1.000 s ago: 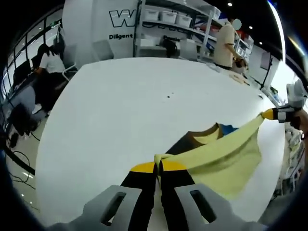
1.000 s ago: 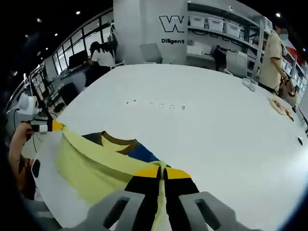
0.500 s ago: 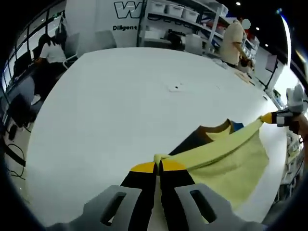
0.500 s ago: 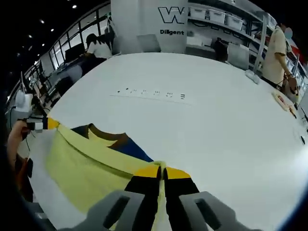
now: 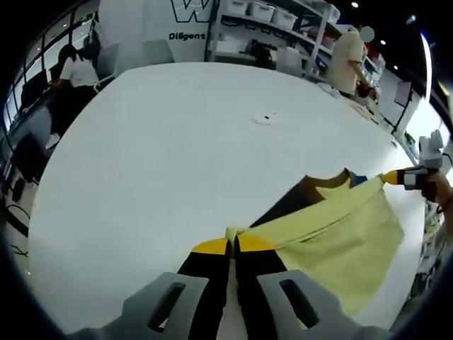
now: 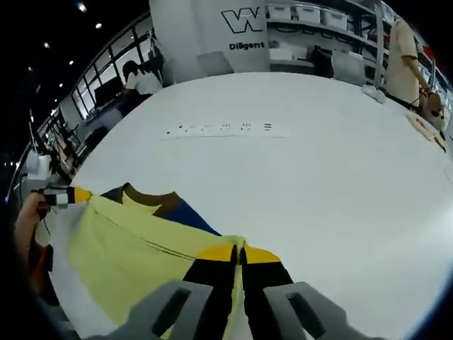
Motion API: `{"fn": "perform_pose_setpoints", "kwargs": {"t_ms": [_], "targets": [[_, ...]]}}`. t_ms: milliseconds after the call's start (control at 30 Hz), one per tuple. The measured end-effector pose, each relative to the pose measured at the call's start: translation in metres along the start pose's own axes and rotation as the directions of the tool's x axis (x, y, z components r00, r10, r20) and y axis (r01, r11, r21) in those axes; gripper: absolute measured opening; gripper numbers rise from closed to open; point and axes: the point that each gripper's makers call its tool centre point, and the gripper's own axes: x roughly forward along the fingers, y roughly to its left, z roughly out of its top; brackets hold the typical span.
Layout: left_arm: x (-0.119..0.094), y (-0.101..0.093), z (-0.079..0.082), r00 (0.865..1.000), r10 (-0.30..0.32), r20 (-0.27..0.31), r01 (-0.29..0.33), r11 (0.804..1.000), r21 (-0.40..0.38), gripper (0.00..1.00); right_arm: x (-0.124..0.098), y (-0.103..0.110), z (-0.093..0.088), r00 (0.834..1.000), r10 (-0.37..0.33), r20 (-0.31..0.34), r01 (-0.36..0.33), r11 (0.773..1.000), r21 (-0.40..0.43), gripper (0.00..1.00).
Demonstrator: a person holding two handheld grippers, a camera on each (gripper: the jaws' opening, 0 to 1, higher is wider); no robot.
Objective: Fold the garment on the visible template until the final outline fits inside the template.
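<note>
A pale yellow garment [image 5: 333, 234] with a brown collar and blue and dark panels is stretched taut over the white table [image 5: 163, 142]. My left gripper [image 5: 233, 246] is shut on one corner of its yellow edge. The right gripper [image 5: 391, 177] comes into the left gripper view at the far right, shut on the opposite corner. In the right gripper view the garment [image 6: 134, 241] spreads to the lower left; my right gripper [image 6: 237, 249] pinches its edge, and the left gripper [image 6: 78, 195] holds the far corner. The brown collar [image 6: 145, 200] lies toward the table.
A row of small dark marks [image 6: 219, 128] runs across the table beyond the garment. A small dark spot [image 5: 267, 117] sits mid-table. Shelves with bins [image 5: 269, 28] stand behind, a person [image 5: 352, 60] by them. Another person [image 5: 74, 78] sits at the left.
Both views have tilted down and forward over the table. The garment stays stretched between the shut grippers and has come lower, with more yellow cloth spread near the tabletop.
</note>
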Motion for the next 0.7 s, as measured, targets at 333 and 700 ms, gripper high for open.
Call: {"fn": "perform_pose_setpoints", "kwargs": {"t_ms": [333, 700], "targets": [[0.001, -0.002, 0.005, 0.999, -0.008, 0.039, 0.004, 0.994, 0.105, 0.04, 0.004, 0.001, -0.004, 0.999, 0.022, 0.046, -0.019, 0.999, -0.051, 0.02], [-0.013, -0.008, 0.013, 0.991, -0.074, 0.113, 0.025, 0.922, 0.386, 0.37, -0.016, 0.001, 0.001, 0.994, 0.030, 0.104, 0.010, 0.931, -0.364, 0.24]]}}
